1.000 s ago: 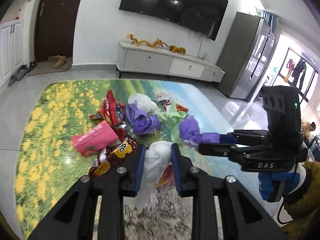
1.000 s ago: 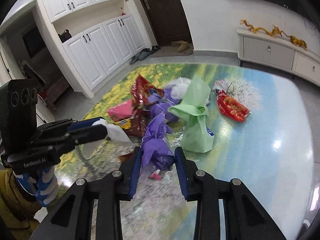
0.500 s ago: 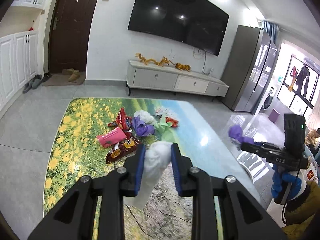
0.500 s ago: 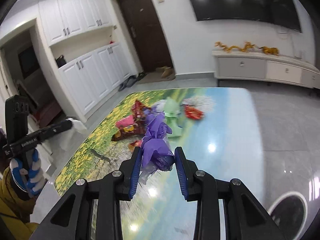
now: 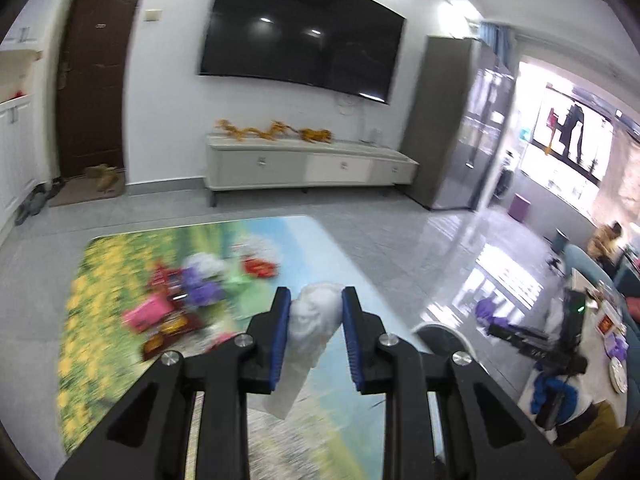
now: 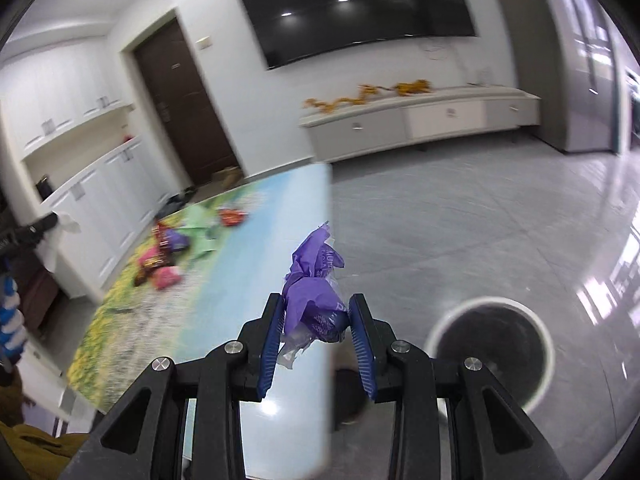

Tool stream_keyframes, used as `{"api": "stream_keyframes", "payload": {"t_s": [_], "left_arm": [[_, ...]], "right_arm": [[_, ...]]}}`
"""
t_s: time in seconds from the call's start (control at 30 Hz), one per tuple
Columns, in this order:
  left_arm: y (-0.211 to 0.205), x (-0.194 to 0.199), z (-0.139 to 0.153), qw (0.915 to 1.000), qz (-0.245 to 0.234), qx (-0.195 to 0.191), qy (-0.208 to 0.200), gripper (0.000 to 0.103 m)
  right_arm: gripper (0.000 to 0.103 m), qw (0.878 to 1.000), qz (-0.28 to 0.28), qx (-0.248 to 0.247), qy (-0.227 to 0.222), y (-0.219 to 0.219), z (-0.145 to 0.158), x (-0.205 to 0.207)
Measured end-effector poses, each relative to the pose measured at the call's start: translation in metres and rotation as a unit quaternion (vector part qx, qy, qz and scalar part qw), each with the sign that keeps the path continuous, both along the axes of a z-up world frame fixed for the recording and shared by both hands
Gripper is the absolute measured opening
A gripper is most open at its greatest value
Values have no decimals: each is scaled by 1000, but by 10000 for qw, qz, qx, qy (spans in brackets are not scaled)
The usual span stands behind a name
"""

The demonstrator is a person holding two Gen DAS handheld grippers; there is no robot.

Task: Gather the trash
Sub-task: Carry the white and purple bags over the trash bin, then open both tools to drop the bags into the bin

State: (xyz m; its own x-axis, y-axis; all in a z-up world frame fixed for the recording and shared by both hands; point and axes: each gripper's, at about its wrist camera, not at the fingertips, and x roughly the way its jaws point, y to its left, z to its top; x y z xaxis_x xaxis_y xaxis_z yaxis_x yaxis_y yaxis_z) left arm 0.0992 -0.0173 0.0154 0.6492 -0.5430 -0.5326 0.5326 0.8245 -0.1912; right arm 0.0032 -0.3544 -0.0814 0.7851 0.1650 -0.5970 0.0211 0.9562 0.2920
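**Both grippers carrying trash above the surface**

Our left gripper [image 5: 313, 320] is closed on a crumpled white plastic bag [image 5: 308, 328], pinched between its blue pads [image 5: 280, 336] and hanging below them. Our right gripper [image 6: 316, 330] clamps a purple plastic wrapper [image 6: 314, 300]; pale print runs across it, too creased and blurred for us to read. Both are lifted over the landscape-printed surface [image 6: 224, 280]. A blurred heap of remaining trash [image 5: 192, 300], with pink, red, purple and green pieces, lies on the surface near its far end. A round white-rimmed bin [image 6: 494, 348] stands on the floor just right of the right gripper.
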Motion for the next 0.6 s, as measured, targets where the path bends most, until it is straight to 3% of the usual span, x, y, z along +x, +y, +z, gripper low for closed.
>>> {"api": "stream_keyframes", "payload": {"t_s": [0.2,0.5,0.6], "left_arm": [[-125,29,-8,9936,-1019,23,477,24],[-316,40,-54,9678,-2279,383,1001,25],[-353,45,-75,9601,-2438,424,1305,27]], "right_arm": [[32,9943,-921,476,229,-78,-43,-23],[32,9803,-1632,808,768,-151,-91,-40],[32,9768,-1741,916,846,-166,-104,-37]]}}
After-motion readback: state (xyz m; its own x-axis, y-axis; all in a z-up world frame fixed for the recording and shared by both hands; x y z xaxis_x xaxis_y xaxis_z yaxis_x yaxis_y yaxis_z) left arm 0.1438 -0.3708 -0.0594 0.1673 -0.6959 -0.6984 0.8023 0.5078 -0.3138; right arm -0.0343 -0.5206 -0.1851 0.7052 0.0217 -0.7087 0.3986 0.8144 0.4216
